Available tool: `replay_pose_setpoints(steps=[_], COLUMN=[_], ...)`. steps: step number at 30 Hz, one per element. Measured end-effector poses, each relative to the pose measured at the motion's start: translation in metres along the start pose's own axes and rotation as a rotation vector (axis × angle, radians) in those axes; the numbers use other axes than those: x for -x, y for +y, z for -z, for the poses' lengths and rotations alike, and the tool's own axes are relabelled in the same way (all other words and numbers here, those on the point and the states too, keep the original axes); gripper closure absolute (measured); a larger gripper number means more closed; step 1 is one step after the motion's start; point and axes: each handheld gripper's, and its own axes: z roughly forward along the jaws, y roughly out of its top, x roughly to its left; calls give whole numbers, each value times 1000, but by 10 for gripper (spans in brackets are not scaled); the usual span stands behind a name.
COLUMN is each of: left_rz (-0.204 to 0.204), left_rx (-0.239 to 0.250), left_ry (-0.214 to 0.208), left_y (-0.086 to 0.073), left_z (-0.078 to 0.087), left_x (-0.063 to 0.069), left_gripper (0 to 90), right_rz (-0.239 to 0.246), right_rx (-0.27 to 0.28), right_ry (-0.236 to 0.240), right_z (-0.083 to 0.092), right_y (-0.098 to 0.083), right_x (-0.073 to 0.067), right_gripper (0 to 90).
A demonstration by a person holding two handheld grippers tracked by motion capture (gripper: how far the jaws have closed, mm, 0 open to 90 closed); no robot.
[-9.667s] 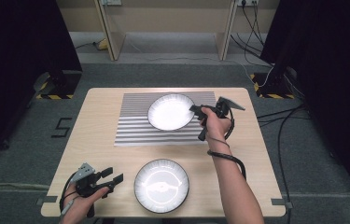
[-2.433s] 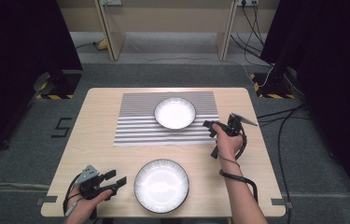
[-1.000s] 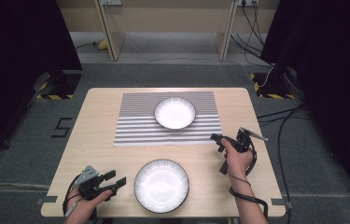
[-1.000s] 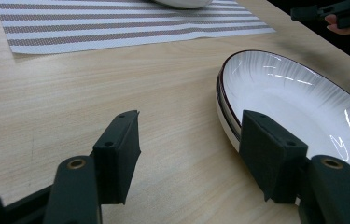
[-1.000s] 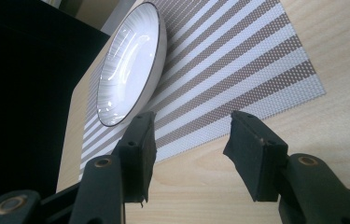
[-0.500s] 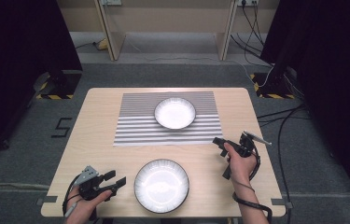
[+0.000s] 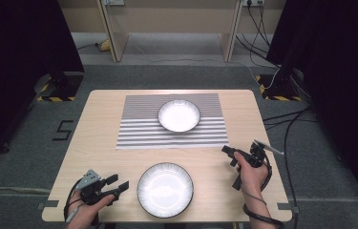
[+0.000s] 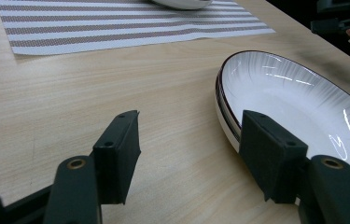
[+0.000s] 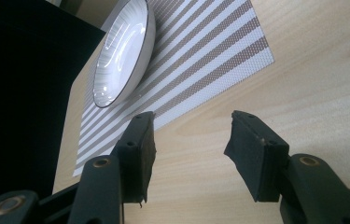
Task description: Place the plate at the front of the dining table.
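Where overhead flattens both plates, left tongs (image 8: pixel 186 154) wide beside near plate's (image 8: pixel 303 107) raised rim, right tongs (image 9: pixel 189 154) wide.

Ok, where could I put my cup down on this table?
Bare wood lies left of the grey striped placemat, and between it and the near white plate. The near edge is crowded: left hand-held gripper, that plate, right hand-held gripper.

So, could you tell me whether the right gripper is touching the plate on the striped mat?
Apart. In the high view, the right gripper sits over bare wood near the table's right edge, with mat and tabletop between it and the plate.
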Motion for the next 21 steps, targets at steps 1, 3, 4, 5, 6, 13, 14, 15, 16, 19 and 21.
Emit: replay_pose_setpoints(steps=[1,3,4,5,6,13,14,15,16,19,21], left_rz=[0,-1,-1,-1,1,3,3,2,2,3,4], left_rx=[0,0,-1,-1,-2,0,0,0,1,0,-1], left_ry=[0,1,2,2,4,4,4,5,4,3,2], left_y=[0,0,0,0,-1,0,0,0,-1,-1,-1], left_z=[0,0,0,0,0,1,1,1,1,1,1], left_x=[0,0,0,0,-1,-1,-1,-1,-1,-1,-1], left_gripper=[378,378,378,378,378,378,378,378,378,378,378], right_rz=[0,-7,-21,-8,-8,-19,-19,-21,-15,-16,-12], right_rx=[0,-5,-1,1,1,0,0,1,6,11,8], right_ry=[0,6,15,9,9,5,5,7,2,2,0], right_z=[0,3,5,6,6,14,14,15,17,19,21], right_y=[0,-2,-4,-4,-4,-10,-10,-10,-12,-14,-15], right_x=[0,3,3,4,4,12,12,12,13,13,15], right_gripper=[503,503,503,503,503,503,503,503,503,503,503])
